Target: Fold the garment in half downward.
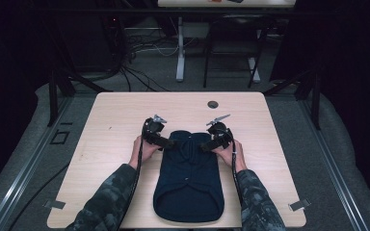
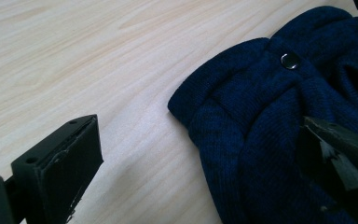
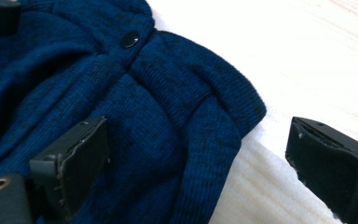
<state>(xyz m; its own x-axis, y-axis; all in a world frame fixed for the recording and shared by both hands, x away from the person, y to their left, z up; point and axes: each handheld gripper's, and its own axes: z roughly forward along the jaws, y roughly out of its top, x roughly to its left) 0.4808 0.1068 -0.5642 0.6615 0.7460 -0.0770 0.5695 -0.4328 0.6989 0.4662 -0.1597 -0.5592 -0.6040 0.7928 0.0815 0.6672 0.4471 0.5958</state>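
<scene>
A dark navy knitted garment (image 1: 189,178) lies flat on the light wooden table (image 1: 115,115), its rounded hem toward the person. My left gripper (image 1: 170,143) stands open at the garment's far left corner. In the left gripper view, that knit corner (image 2: 242,121) with a metal snap (image 2: 289,60) lies between the gripper's (image 2: 200,163) spread jaws, one jaw over bare wood, the other over the fabric. My right gripper (image 1: 204,146) is open at the far right corner. In the right gripper view, this gripper (image 3: 203,163) straddles the knit edge (image 3: 205,121) near a dark snap (image 3: 130,39).
A round cable hole (image 1: 213,104) sits near the table's far edge. Metal clips (image 1: 55,204) (image 1: 299,205) mark the front corners. Behind the table stand another desk's legs (image 1: 180,53) and floor cables (image 1: 139,48). Bare wood flanks the garment on both sides.
</scene>
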